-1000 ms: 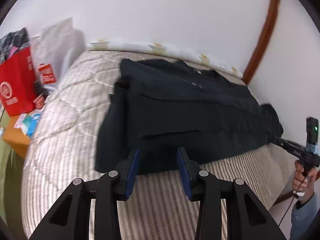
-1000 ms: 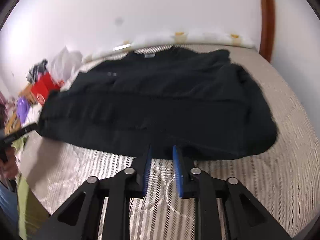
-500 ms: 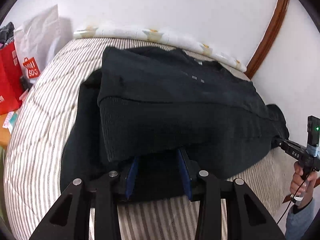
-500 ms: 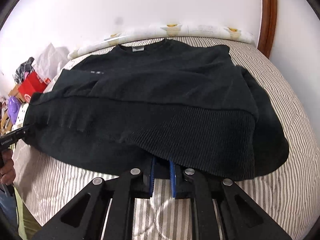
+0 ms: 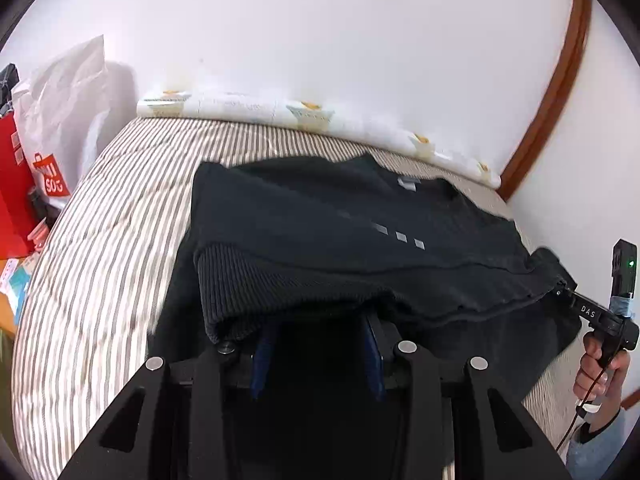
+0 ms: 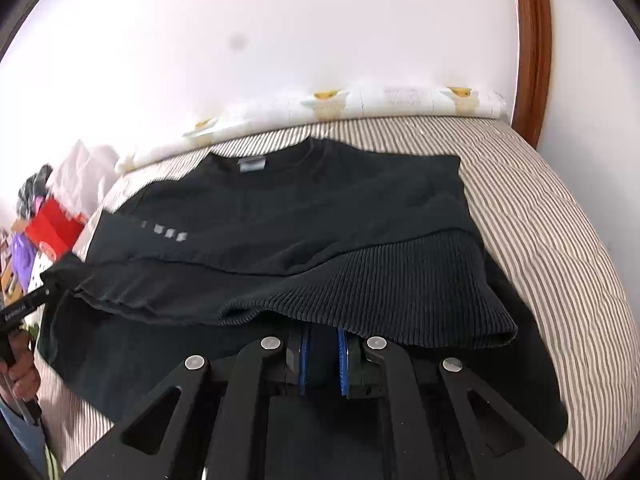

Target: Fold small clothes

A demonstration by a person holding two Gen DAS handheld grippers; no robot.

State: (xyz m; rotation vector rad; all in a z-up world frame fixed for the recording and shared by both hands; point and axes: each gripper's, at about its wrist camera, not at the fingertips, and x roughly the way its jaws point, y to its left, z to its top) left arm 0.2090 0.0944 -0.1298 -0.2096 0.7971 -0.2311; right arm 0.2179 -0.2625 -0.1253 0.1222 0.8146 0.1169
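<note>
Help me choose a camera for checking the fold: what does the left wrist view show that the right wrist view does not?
Left wrist only: a white shopping bag with red lettering and the right hand on its handle. Right wrist only: a purple item and the left hand. Both: the black sweater with its ribbed hem lifted, on the striped bed cover.

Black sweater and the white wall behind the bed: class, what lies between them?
In the right wrist view, bare striped bed cover, then a white rolled cloth with yellow prints, lies between the black sweater and the wall.
</note>
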